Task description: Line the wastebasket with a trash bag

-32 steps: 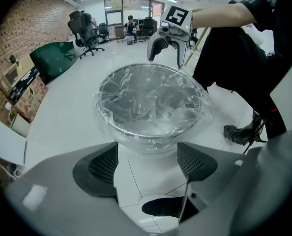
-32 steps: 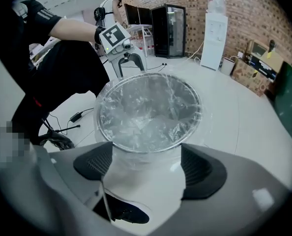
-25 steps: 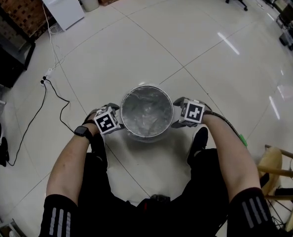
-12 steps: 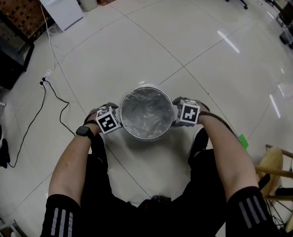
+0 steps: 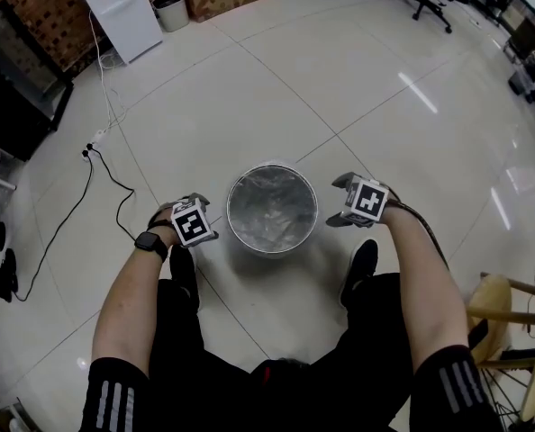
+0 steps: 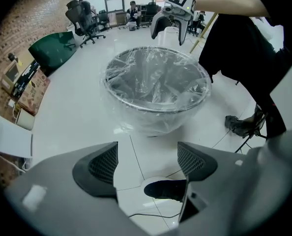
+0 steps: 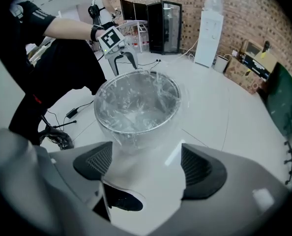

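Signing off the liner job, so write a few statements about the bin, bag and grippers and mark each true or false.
1. A clear bag lines the bin and folds over its rim. True.
2. The left gripper is clamped on the bag. False: its jaws are apart with nothing between them, short of the bin.
3. The right gripper is open and holds nothing. True.
4. The bin lies tipped on its side. False: it stands upright on the floor, between the two grippers.
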Demonstrator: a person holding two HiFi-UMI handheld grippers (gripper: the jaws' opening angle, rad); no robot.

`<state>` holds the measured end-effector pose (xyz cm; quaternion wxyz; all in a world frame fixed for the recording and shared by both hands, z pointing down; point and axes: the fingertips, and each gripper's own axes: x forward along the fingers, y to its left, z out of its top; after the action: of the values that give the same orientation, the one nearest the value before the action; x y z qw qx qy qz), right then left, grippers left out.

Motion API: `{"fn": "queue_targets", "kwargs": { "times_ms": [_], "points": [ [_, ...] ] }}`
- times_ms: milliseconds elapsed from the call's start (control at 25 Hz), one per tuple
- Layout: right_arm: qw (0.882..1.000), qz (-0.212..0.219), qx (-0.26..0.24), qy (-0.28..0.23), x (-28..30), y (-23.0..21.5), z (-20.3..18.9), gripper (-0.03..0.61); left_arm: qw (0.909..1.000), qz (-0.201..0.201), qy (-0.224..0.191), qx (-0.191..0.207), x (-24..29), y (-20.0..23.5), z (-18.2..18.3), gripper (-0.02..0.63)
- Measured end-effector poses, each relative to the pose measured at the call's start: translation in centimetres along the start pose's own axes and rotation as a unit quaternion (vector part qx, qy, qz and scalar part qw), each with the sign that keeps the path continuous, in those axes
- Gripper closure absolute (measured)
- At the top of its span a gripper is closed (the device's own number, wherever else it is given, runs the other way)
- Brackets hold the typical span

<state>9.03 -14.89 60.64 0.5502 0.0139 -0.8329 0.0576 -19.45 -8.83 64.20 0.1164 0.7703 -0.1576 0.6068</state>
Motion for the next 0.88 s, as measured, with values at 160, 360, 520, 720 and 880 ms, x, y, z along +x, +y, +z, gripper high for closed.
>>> {"fn": "queue_targets", "kwargs": {
  "times_ms": [160, 360, 520, 720, 880],
  "points": [
    [0.998, -0.027, 0.007, -0.048, -3.5, 0.5, 2.4, 0.130, 0.9984, 0.024, -0.049, -0.011, -3.7, -0.1, 2.5, 0.239],
    [0.996, -0.051, -0.029, -0.073, -6.7, 3.1, 6.4, 0.254, 0.9885, 0.078, -0.128, -0.018, -9.7, -0.3, 7.8, 0.241],
    [0.986, -0.104, -0.055, -0.116, -8.7, 4.7, 10.7, 0.324, 0.9793, 0.100, -0.174, -0.024, -13.0, -1.9, 10.8, 0.241],
    [0.964, -0.163, 0.002, -0.209, -12.2, 5.2, 14.9, 0.482, 0.9667, 0.127, -0.219, -0.035, -16.4, -3.9, 12.9, 0.267],
    [0.937, -0.178, 0.041, -0.296, -14.5, 6.1, 16.7, 0.519, 0.9598, 0.159, -0.231, -0.014, -18.0, -3.9, 13.0, 0.290]
  ]
}}
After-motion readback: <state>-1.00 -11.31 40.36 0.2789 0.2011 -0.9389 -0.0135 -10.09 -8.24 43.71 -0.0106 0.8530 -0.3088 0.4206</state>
